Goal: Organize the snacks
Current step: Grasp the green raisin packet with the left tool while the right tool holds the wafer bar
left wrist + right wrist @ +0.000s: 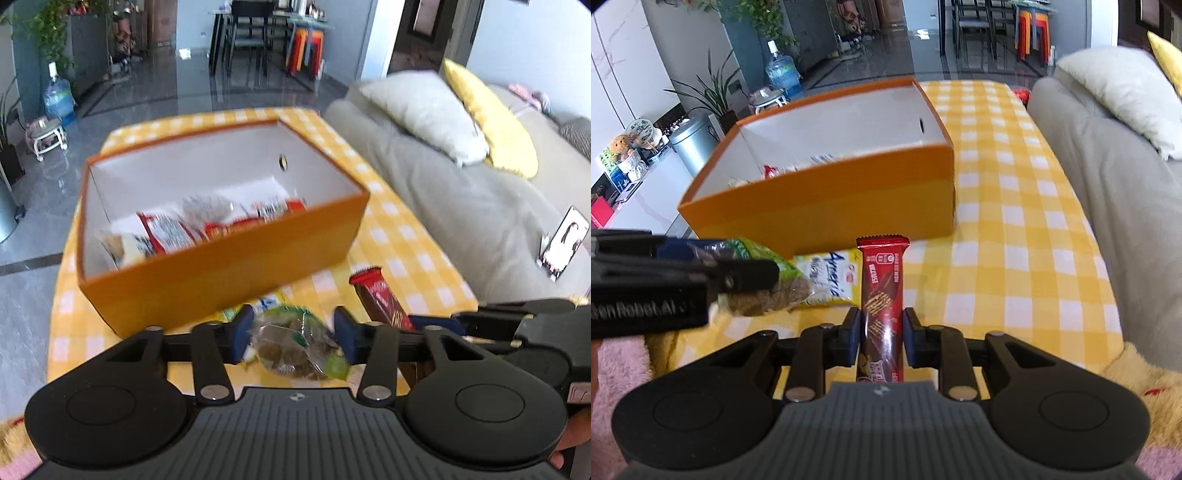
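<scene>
**Both grippers loaded, box wall next to clear**

The left gripper [291, 338] is clamped on a clear green-trimmed packet [295, 343] of brown biscuits, and the right gripper [880, 334] is clamped on a long red chocolate-stick pack [882, 288], which points forward towards the orange box [827, 206]. Both packs sit low, just in front of the box's near wall, so the step in hand looks like the carry from table to box. A yellow packet [831, 282] lies on the checked tablecloth [1015, 229] between the grippers and the box, waiting its turn

The box already holds several wrappers [177, 232] along its near side; its far half looks bare. The next move likely calls for a lift above the near rim, then a drop further back. The two grippers are close beside each other, so going one at a time seems safer. To the right the cloth is open up to the sofa [461, 192]
</scene>
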A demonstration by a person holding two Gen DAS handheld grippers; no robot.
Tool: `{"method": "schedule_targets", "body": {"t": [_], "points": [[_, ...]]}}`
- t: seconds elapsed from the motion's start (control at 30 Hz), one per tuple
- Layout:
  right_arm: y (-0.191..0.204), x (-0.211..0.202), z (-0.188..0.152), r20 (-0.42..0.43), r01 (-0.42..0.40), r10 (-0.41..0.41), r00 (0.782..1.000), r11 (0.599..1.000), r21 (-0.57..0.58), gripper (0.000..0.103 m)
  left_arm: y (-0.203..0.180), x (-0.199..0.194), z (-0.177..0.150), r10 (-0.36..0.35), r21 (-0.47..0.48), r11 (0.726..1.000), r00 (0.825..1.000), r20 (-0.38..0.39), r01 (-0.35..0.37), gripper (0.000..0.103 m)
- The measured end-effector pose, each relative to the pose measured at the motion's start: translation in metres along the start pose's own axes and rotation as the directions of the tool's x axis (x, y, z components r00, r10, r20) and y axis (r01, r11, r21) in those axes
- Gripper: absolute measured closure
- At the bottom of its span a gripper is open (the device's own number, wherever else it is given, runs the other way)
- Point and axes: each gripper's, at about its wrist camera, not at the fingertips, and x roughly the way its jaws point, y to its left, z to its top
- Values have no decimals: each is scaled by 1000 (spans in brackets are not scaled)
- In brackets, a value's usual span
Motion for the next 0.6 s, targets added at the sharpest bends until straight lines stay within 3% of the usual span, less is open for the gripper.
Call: {"method": "schedule_targets", "body": {"t": [0.03, 0.13, 0.2, 0.37, 0.47, 0.6], "points": [[2, -3, 2, 5, 0, 0, 1000, 1000, -4, 82, 3, -3, 4, -10, -9, 1000, 1000, 9, 10, 83], [8, -9, 11, 22, -5, 6, 1000, 1000, -14, 83, 11, -5, 14, -31, -30, 999, 999, 18, 31, 94], [13, -10, 17, 29, -10, 11, 1000, 1000, -27, 83, 13, -3, 19, -20, -10, 1000, 1000, 9, 20, 96], [19, -4, 18, 11, 1, 0, 1000, 998, -55, 83, 15, 1, 15, -28, 35, 999, 999, -45, 30, 90], [12, 1, 10, -29, -9, 8, 1000, 999, -34, 82, 21, 7, 7, -35, 46, 998, 992, -117, 40, 79], [1, 11, -5, -106, -32, 33, 994, 999, 12, 82, 28, 18, -5, -57, 80, 994, 970, -238, 78, 62]]}}
